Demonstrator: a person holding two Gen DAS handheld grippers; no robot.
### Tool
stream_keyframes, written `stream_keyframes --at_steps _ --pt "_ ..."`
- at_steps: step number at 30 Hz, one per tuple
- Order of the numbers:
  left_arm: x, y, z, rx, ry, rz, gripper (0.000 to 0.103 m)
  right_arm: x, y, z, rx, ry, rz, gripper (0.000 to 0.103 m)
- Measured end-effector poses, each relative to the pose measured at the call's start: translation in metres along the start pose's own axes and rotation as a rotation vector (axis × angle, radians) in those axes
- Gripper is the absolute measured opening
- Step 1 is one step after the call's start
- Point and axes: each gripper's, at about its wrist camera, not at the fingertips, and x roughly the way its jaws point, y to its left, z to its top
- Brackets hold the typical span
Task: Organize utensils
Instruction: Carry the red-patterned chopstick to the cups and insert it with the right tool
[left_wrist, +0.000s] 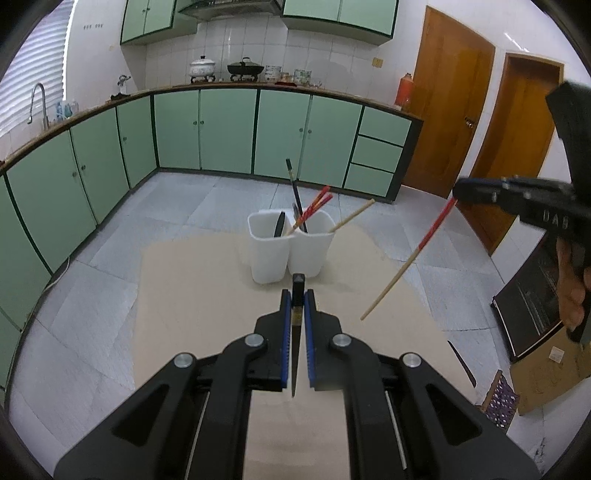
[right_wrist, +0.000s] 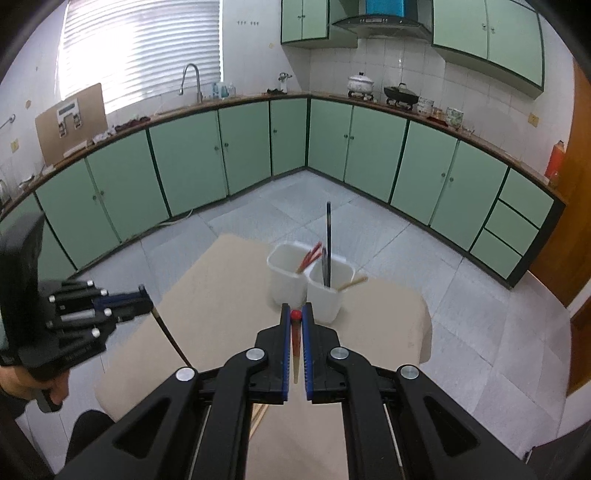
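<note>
A white two-compartment holder (left_wrist: 284, 251) stands on the beige table (left_wrist: 207, 288), with black and red-topped chopsticks in it; it also shows in the right wrist view (right_wrist: 310, 288). My left gripper (left_wrist: 297, 297) is shut on a black chopstick (left_wrist: 297, 332), held above the table just short of the holder. My right gripper (right_wrist: 295, 312) is shut on a red-topped wooden chopstick (right_wrist: 295, 339), seen hanging at an angle in the left wrist view (left_wrist: 410, 258), to the right of the holder. One black chopstick (left_wrist: 461, 363) lies near the table's right edge.
Green kitchen cabinets (left_wrist: 229, 129) run along the far walls under a counter with pots. A dark appliance (left_wrist: 532, 306) and a cardboard box (left_wrist: 546, 373) sit on the floor at right. Wooden doors (left_wrist: 450, 103) stand at the back right.
</note>
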Motion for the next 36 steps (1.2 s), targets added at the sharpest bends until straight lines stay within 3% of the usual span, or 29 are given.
stream_keyframes --at_steps 7,16,24,29,36 --pt "0.0 0.003 0.036 0.017 -0.043 0.021 0.006 -0.003 -0.007 0.052 0.017 -0.038 -0.03 0.006" --pt "0.0 0.01 0.122 0.013 -0.147 0.048 0.006 0.015 -0.023 0.113 0.054 -0.091 -0.084 0.006" --pt "0.022 0.009 0.187 0.002 -0.238 0.062 0.006 0.065 -0.054 0.128 0.113 -0.074 -0.104 0.006" --pt "0.075 0.008 0.186 0.018 -0.231 0.072 0.006 0.111 -0.074 0.111 0.147 -0.021 -0.093 0.006" --pt "0.145 0.022 0.141 -0.006 -0.13 0.077 0.006 0.166 -0.091 0.075 0.19 0.074 -0.056 0.006"
